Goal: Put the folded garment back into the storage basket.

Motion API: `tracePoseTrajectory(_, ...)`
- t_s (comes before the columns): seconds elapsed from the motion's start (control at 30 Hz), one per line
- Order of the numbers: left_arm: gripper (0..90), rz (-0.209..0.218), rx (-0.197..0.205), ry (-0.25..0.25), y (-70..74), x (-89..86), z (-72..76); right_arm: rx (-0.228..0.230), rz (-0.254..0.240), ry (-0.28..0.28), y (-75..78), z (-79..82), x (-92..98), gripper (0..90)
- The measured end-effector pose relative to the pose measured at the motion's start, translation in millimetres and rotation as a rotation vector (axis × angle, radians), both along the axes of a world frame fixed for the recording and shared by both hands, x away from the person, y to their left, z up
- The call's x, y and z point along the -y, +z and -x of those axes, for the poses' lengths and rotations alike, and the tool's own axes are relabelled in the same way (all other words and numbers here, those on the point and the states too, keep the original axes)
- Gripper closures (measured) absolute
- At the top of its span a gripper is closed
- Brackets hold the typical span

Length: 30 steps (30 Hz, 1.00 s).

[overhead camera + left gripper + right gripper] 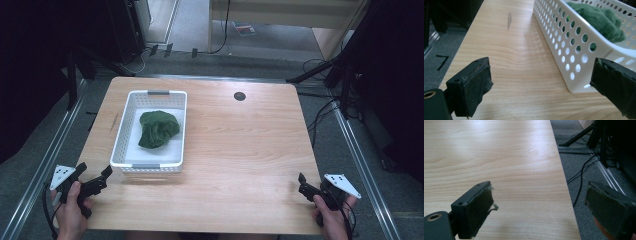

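White perforated plastic basket, left on light wooden table, holds crumpled green cloth. Left gripper beside basket's near corner, jaws spread, empty. Right gripper at table's right edge, jaws spread, empty.

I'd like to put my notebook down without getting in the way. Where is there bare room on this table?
The widest bare wood lies between the white basket and the table's right edge, reaching back to the small round grommet. A narrow strip runs left of the basket. It is crowded at the near corners, by the left gripper and right gripper.
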<state>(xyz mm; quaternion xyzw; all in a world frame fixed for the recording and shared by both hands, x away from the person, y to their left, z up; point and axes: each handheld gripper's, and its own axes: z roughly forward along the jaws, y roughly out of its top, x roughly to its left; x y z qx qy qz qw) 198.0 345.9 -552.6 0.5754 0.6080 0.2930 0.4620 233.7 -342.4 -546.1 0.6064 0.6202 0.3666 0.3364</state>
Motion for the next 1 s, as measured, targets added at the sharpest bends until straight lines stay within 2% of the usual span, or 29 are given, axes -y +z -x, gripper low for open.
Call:
tracePoseTrajectory(0.17, 3.5, 0.001, 0.000, 0.006, 0.0, 0.5, -0.4, 0.001, -0.001, 0.000, 0.0, 0.0, 0.0, 8.2)
tracePoseTrajectory(0.3, 3.5, -0.013, -0.013, 0.032, 0.1, 1.3, -1.7, 0.002, 0.000, 0.000, 0.0, 0.2, -0.2, 8.2)
tracePoseTrajectory(0.47, 3.5, 0.026, -0.008, 0.023, -0.5, -1.0, -1.5, 0.001, 0.001, -0.001, 0.0, 0.1, -0.3, 8.2)
tracePoseTrajectory(0.73, 3.5, 0.048, -0.017, 0.033, -0.9, -3.1, -2.2, 0.000, -0.001, 0.001, -0.1, 0.0, -0.2, 8.2)
tracePoseTrajectory(0.77, 3.6, 0.067, -0.019, 0.036, -1.3, -3.9, -3.0, 0.000, 0.003, 0.002, -0.1, -0.4, 0.1, 8.2)
tracePoseTrajectory(0.87, 3.6, 0.086, -0.021, 0.042, -1.8, -6.1, -2.8, -0.001, 0.004, 0.003, -0.2, -0.7, 0.0, 8.2)
tracePoseTrajectory(1.0, 3.6, 0.082, 0.000, 0.058, -1.6, -5.4, -0.6, 0.001, -0.002, 0.000, 0.0, -0.1, 0.1, 8.2)
